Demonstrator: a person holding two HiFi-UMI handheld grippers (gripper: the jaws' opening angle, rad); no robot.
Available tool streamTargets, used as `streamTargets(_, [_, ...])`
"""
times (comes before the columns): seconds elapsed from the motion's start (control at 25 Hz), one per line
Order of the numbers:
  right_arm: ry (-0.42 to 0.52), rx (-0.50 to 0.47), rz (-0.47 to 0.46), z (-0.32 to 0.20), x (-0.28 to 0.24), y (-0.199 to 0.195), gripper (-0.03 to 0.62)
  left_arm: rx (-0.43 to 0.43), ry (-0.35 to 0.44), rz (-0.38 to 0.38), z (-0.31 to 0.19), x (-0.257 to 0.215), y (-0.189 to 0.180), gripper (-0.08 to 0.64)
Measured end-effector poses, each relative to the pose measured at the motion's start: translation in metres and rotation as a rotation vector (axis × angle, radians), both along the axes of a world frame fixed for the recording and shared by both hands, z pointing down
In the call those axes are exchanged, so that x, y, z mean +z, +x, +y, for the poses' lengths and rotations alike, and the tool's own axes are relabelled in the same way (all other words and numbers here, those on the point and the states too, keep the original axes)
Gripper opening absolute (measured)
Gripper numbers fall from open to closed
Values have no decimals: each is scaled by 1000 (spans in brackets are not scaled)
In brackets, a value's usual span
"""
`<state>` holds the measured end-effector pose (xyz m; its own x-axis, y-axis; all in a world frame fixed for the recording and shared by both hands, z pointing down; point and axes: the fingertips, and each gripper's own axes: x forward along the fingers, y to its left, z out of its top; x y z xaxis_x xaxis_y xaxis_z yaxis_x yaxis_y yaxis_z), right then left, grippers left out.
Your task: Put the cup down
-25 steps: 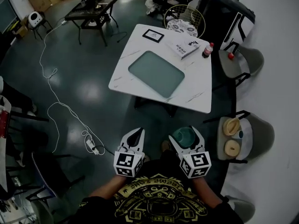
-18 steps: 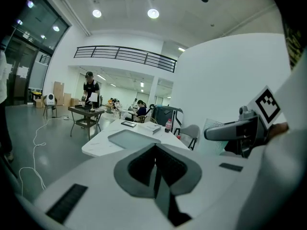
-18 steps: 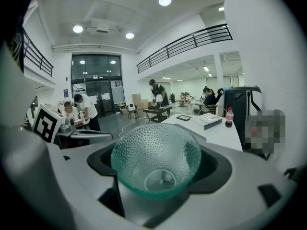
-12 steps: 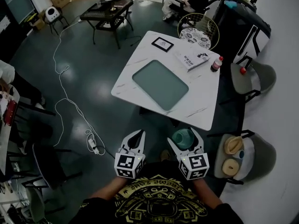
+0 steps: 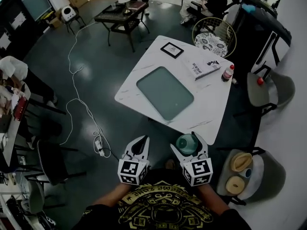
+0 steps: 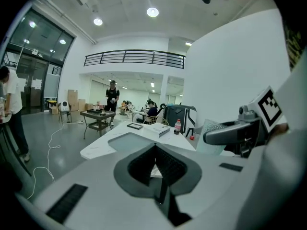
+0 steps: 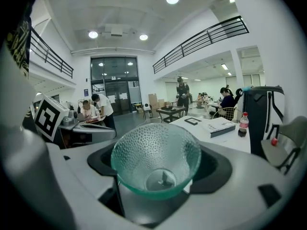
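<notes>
R gripper (image 5: pixel 185 140): jaws are clamped on 1 glass cup (image 7: pixel 156 158), dimpled, pale green, mouth turned toward the gripper's camera. The cup is held in the air, off the table, just short of the table's near corner, w/ dark floor below it.

L gripper (image 5: pixel 139 141): jaws are closed tip to tip, nothing is held between them. It is kept just beside the R gripper, level w/ it. Qty of grippers: 2, 1 marker cube on each.

White table (image 5: pixel 139 71), qty 1, is seen ahead. Items counted on it: 4.
- 1 grey-green tray (image 5: pixel 165 93), flat, at centre.
- 1 black frame (image 5: pixel 171 50), at far edge.
- 1 book (image 5: pixel 201 67), closed, far R side.
- 1 bottle (image 5: pixel 227 73), upright, red cap, just beside the book.

Beyond the table: 1 round wire chair (image 5: pixel 213 36). To the R: 2 grey chairs, nearer one (image 5: pixel 271 163) and farther one (image 5: pixel 283 87). 1 white cable (image 5: pixel 76 102) is laid across the floor on the L.
</notes>
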<state>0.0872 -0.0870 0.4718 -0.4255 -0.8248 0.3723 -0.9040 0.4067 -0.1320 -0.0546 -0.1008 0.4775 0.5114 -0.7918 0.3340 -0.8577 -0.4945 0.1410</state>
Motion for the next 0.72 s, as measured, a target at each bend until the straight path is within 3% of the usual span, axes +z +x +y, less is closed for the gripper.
streamTargets(0.36, [6, -73, -27, -15, 8, 25, 407, -53, 0, -38, 1, 3, 29, 11])
streamTargets(0.72, [-14, -108, -34, -33, 19, 26, 407, -88, -22, -60, -11, 12, 30, 11])
